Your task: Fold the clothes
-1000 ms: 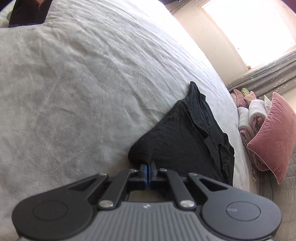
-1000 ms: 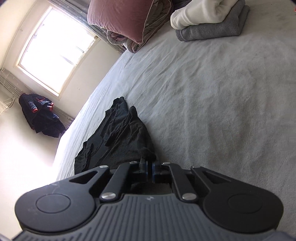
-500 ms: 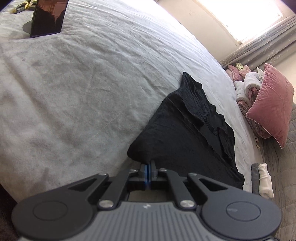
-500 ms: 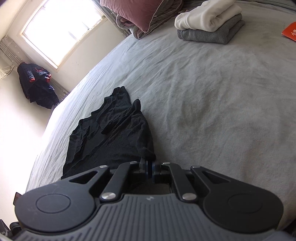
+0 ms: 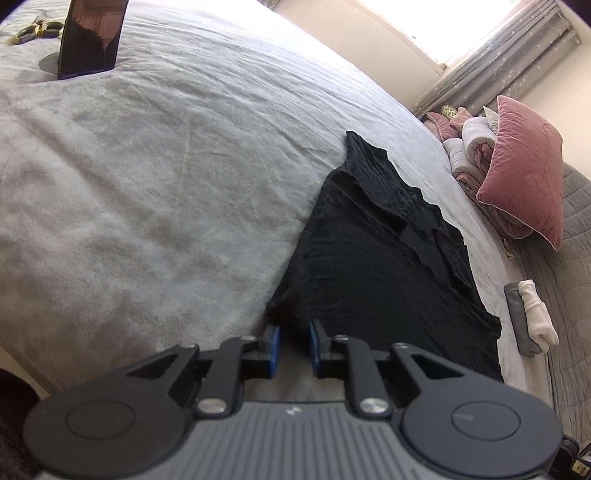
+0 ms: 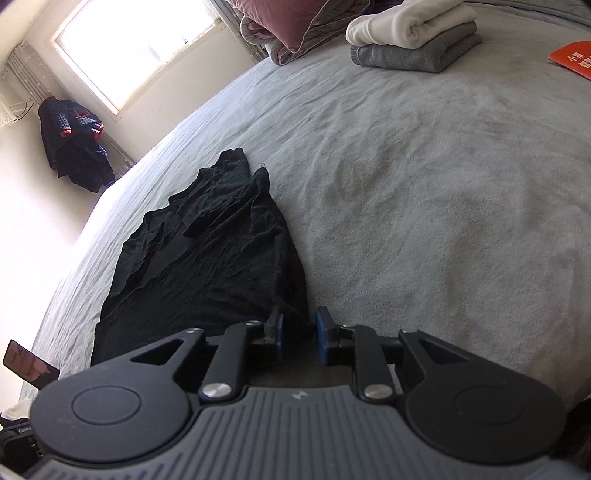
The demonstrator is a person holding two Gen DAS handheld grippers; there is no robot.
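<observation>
A black garment point(image 5: 376, 266) lies spread on the grey bed point(image 5: 155, 177), its near hem toward me and the crumpled sleeves at the far end. My left gripper point(image 5: 294, 338) is open at the garment's near left corner, which sits just ahead of the blue pads. In the right wrist view the same garment point(image 6: 214, 258) lies left of centre on the bed point(image 6: 424, 206). My right gripper point(image 6: 298, 334) is open at the near right corner, with the cloth edge between the jaws but not pinched.
A dark phone on a stand point(image 5: 92, 40) and scissors point(image 5: 35, 31) sit at the far left of the bed. A pink pillow point(image 5: 524, 184) and bedding lie by the window. Folded white and grey clothes point(image 6: 413, 37) and a red card point(image 6: 572, 59) lie at the right. A dark jacket point(image 6: 74, 144) hangs by the wall.
Both grippers have pulled the garment flat toward the near edge of the bed, then opened and let go of its near corners.
</observation>
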